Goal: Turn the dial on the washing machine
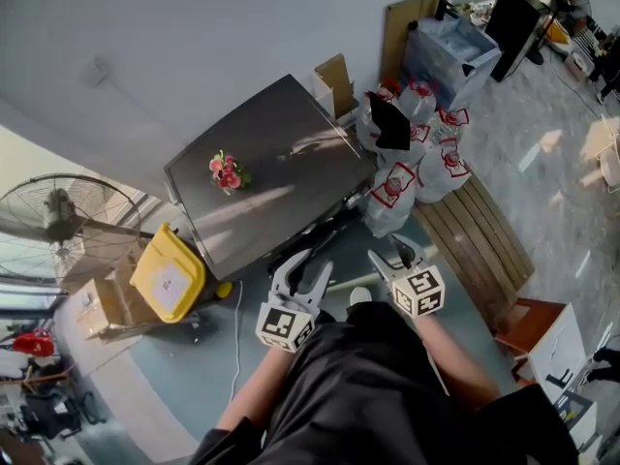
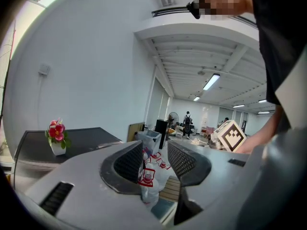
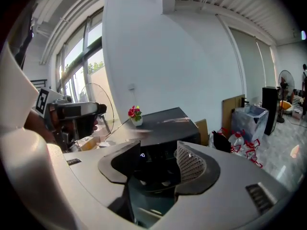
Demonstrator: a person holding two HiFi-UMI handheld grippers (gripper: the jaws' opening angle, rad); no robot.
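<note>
The washing machine is a box with a dark grey top, and a small pot of red flowers stands on it. Both grippers hover in front of its near edge. My left gripper is open with nothing between its pads. My right gripper is also open and points at the machine's dark front panel, where a small lit display shows. I cannot make out the dial in any view. Neither gripper touches the machine.
A yellow bin and a standing fan are left of the machine. White bags with red print lie at its right beside a wooden pallet. A cardboard box and a plastic crate stand behind.
</note>
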